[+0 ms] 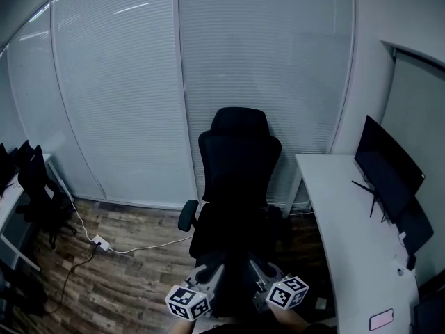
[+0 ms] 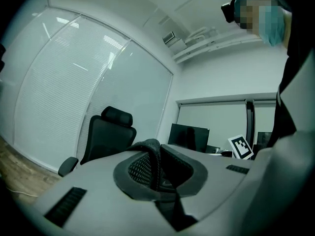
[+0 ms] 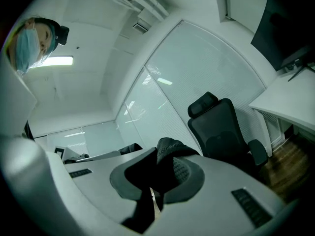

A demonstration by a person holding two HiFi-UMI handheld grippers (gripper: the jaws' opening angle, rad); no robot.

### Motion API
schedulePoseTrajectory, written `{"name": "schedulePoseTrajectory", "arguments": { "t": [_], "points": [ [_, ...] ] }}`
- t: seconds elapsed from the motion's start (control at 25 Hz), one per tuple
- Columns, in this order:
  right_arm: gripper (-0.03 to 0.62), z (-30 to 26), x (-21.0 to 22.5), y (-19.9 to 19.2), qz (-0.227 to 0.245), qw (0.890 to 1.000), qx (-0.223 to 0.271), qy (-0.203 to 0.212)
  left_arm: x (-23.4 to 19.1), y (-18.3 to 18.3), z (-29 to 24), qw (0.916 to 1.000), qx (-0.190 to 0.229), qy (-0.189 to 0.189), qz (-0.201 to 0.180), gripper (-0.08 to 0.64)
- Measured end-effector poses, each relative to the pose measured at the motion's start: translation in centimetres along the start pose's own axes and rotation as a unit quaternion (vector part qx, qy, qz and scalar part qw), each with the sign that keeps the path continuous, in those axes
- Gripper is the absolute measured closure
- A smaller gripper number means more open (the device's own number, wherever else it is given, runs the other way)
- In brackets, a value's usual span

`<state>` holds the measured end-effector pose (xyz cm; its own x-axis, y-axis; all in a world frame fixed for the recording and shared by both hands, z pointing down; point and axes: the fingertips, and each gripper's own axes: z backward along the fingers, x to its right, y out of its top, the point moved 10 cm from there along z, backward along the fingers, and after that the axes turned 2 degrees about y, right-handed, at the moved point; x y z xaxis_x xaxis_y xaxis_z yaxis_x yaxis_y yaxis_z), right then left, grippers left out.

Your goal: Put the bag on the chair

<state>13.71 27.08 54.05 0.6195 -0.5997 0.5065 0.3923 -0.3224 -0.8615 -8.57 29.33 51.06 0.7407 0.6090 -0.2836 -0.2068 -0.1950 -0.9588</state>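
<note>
The left gripper (image 2: pixel 157 177) is held with its jaws drawn narrow, and a black padded mesh part of the bag (image 2: pixel 146 157) is clamped between them. It rises as a fold just above the pads. The right gripper (image 3: pixel 156 177) is closed in the same narrow way on a similar mesh strap (image 3: pixel 171 150), which bulges out over the top of its jaws. In the head view both grippers are seen side by side and near each other, and a dark mass is seen between them. There the body of the bag cannot be told apart from the dark chair behind it. The bag is therefore held in the air by both tools and is not on the seat.

The chair (image 1: pixel 238 169) is placed straight ahead of both grippers, a little apart from the jaw tips, with its seat turned toward them. It is black, with a high back, a headrest and armrests. Behind the chair, a glass wall (image 1: pixel 125 89) covered by blinds is seen. To the right of the right gripper, a white desk (image 1: pixel 344 249) is found, with a dark monitor (image 1: pixel 386 171) on it. To the left of the left gripper, a white cable (image 1: pixel 118 245) is laid on the wooden floor (image 1: pixel 118 277).
</note>
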Motion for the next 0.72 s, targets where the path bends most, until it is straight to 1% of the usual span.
{"name": "schedulePoseTrajectory", "arguments": {
  "t": [0.16,0.28,0.48,0.72],
  "points": [
    [0.532,-3.0,0.0,0.2,0.002,1.0,0.015,-0.009,-3.2,1.4,-0.8,0.9998,0.0,-0.016,-0.009,0.518],
    [0.532,-5.2,0.2,0.5,0.004,1.0,0.019,-0.008,-5.3,2.2,-1.2,0.9997,0.006,-0.017,-0.015,0.518],
    [0.532,-8.6,1.0,1.2,0.002,1.0,0.017,0.005,-7.7,3.4,-2.5,0.9997,0.017,-0.001,-0.019,0.518],
    [0.532,-12.0,2.7,2.3,-0.001,0.999,-0.002,0.044,-9.7,4.2,-3.8,0.9987,0.031,0.037,-0.018,0.518]
  ]
}}
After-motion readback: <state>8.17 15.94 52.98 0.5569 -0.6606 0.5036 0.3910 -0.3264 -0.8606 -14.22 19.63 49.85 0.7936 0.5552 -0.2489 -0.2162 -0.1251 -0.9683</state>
